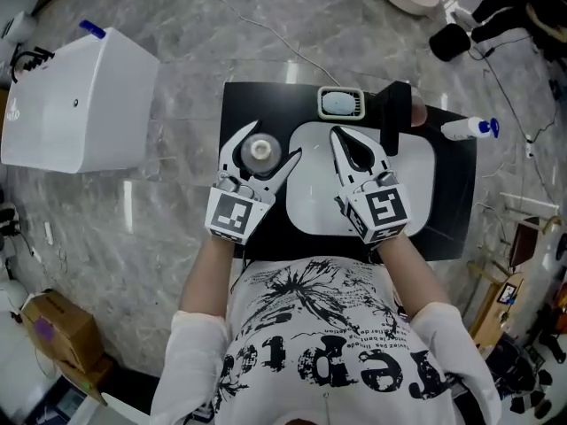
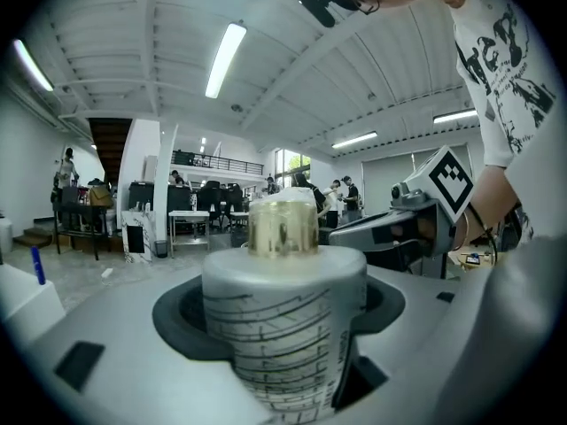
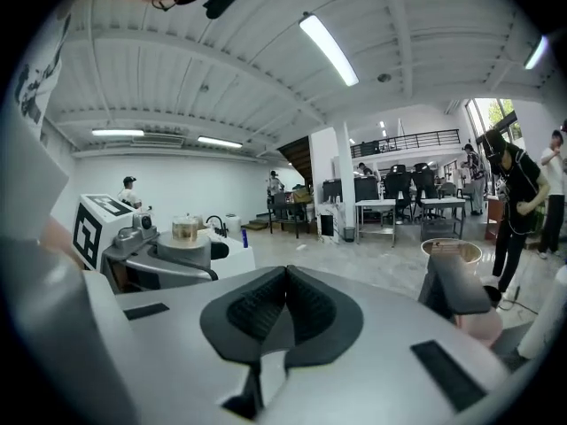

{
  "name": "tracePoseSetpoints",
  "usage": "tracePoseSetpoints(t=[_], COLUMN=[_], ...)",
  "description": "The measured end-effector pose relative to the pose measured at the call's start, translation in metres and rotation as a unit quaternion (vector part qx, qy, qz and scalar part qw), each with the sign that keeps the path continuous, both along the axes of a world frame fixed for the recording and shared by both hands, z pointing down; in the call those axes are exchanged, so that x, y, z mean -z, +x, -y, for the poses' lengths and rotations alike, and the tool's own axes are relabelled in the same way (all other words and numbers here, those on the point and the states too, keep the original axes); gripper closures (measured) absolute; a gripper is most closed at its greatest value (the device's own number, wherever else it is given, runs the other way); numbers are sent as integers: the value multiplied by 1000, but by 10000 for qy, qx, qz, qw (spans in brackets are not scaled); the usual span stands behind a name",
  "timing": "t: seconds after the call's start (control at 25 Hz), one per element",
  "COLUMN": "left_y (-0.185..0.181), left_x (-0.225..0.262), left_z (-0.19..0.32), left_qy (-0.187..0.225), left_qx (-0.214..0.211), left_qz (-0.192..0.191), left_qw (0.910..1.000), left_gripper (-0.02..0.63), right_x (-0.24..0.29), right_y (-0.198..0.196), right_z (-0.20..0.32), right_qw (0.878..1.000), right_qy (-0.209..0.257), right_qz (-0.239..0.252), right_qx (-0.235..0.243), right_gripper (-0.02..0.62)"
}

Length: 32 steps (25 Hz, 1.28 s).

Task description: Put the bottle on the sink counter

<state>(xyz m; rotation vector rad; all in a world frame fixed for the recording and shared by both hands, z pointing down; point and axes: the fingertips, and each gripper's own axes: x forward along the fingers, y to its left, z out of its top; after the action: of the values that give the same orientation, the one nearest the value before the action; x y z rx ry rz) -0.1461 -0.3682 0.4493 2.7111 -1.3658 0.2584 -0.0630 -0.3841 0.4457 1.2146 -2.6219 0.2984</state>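
Note:
A pale grey bottle [image 1: 260, 150] with a gold cap stands upright on the black sink counter [image 1: 452, 204], just left of the white basin [image 1: 415, 177]. My left gripper [image 1: 268, 145] is shut on the bottle, one jaw on each side. In the left gripper view the bottle [image 2: 283, 264] fills the space between the dark pads [image 2: 182, 321]. My right gripper [image 1: 340, 137] hovers over the basin, shut with nothing in it. Its pads [image 3: 257, 312] meet in the right gripper view, where the bottle [image 3: 184, 230] also shows at the left.
A soap dish [image 1: 341, 103] and a black faucet [image 1: 395, 115] sit at the basin's far edge. A white spray bottle [image 1: 468, 129] with a blue cap lies on the counter's far right. A white box [image 1: 80, 104] stands on the floor to the left.

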Motion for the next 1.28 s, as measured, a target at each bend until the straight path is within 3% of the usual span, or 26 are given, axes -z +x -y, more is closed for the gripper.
tracePoseSetpoints(t=[0.28,0.6,1.08,1.28], left_y=[-24,-26,-23,-22], left_x=[-81,-147,-185,-186], left_z=[78,132,146,145], left_qy=[-623,-1072,-1391,-1441], left_qx=[-140,-483,-666,-722], left_qz=[116,470,909,915], left_qw=[9979,9919,9838,9827], left_gripper=[261,261,261,261], right_x=[-54,-94,-120,-122], right_y=[-27,-36,-27,-27], right_z=[65,105,113,110], right_qw=[9994,9976,9933,9922], right_qy=[-225,-414,-621,-677], right_qz=[-31,-70,-153,-136], right_qx=[-246,-559,-961,-1040], right_gripper=[580,580,580,580])
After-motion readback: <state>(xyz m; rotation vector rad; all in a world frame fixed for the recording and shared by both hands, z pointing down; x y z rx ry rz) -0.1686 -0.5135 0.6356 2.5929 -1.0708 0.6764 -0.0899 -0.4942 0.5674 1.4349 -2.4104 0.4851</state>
